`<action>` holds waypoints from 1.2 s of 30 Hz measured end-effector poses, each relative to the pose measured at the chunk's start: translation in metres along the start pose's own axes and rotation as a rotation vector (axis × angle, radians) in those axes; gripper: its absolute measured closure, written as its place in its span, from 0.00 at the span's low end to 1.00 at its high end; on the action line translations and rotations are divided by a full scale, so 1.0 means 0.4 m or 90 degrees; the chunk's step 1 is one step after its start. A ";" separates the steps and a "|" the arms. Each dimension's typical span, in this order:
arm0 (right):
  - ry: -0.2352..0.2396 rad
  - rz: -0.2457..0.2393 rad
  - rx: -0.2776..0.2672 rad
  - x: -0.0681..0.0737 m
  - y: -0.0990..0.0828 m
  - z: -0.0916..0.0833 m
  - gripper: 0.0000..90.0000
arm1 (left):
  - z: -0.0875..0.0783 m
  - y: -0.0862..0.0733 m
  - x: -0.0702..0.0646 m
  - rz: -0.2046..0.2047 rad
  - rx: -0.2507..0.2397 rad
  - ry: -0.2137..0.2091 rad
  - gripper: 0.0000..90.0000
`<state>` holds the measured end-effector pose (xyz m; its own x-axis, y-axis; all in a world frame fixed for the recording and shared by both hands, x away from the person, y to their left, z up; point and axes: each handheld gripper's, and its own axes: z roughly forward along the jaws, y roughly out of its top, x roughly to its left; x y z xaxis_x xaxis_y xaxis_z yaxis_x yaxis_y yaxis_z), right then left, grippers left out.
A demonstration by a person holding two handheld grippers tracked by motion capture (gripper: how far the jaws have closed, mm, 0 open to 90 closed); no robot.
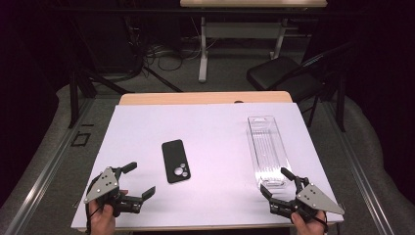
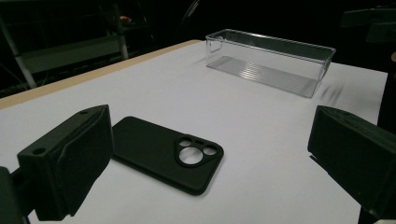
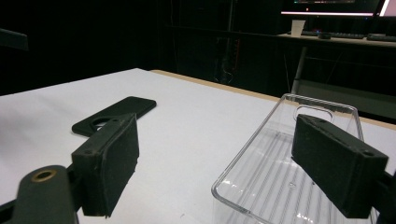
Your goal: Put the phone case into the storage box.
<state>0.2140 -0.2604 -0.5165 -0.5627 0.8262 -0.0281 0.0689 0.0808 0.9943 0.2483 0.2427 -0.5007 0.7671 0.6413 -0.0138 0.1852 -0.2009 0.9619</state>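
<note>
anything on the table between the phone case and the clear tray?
Nothing: the high view shows bare white tabletop between the phone case and clear tray.

The left hand-held gripper (image 1: pixel 138 179) sits low at the near left of the high view, held from below by the person's left hand (image 1: pixel 103 218), its two black jaws spread wide apart with nothing between them. The right hand-held gripper (image 1: pixel 277 181) sits at the near right, gripped by the right hand (image 1: pixel 307 224), its jaws also parted and empty, angled up and to the left.
</note>
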 end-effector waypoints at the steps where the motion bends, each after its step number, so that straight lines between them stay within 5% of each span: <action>1: 0.000 0.002 0.001 0.000 -0.001 -0.001 0.16 | 0.001 0.000 0.000 -0.003 -0.002 0.002 0.01; 8: -0.001 0.000 0.000 0.000 -0.001 -0.003 0.16 | 0.006 -0.002 0.000 -0.013 0.009 0.005 0.01; 20: -0.012 -0.007 0.000 0.004 0.002 -0.014 0.16 | 0.034 0.012 0.023 -0.096 0.037 0.020 0.01; 29: -0.015 -0.007 0.005 0.008 0.001 -0.015 0.16 | 0.099 0.066 0.026 -0.083 0.114 0.032 0.02; 36: -0.019 0.000 0.003 0.004 0.000 -0.014 0.16 | 0.155 0.095 0.033 -0.103 0.135 0.027 0.17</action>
<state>0.2084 -0.2623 -0.5161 -0.5378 0.8425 -0.0314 0.0733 0.0838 0.9938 0.3035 0.1978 -0.4813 0.6911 0.7077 -0.1469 0.4318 -0.2412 0.8691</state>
